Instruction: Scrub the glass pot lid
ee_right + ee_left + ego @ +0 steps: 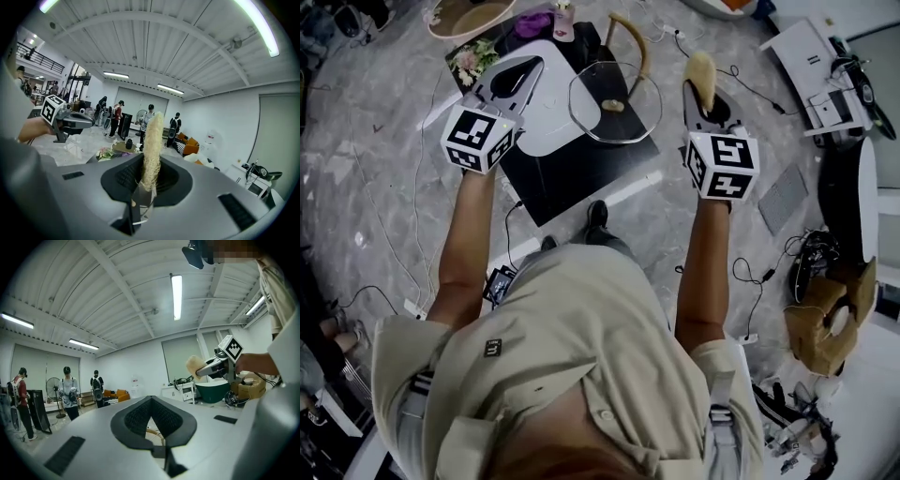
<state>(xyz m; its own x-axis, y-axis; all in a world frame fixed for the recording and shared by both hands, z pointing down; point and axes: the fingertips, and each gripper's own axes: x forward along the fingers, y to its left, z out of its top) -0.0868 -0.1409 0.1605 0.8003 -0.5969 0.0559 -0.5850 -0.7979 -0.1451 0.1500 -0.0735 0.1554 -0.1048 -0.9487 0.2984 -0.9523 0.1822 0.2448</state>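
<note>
Evidently poised, not yet scrubbing: scrubber gripped, lid untouched.

The right tongs [703, 94] are clamped on the lower end of a pale loofah scrubber [700, 73]. It stands out past the jaw tips, likely so its free fibrous end meets the glass first. The left tongs [530, 66] are closed with nothing between the pads; my guess is that they are meant to steady the lid once work starts. The glass pot lid [628, 120] lies knob-up on a black tabletop [572, 173], ahead of and between the two tongs — both appear held up clear of it, touching nothing. As for writing, only black-and-white square markers show on each cube, plus a small emblem [492, 348] on the person's shirt, too tiny to make out — no brand or label is legible anywhere.
</note>
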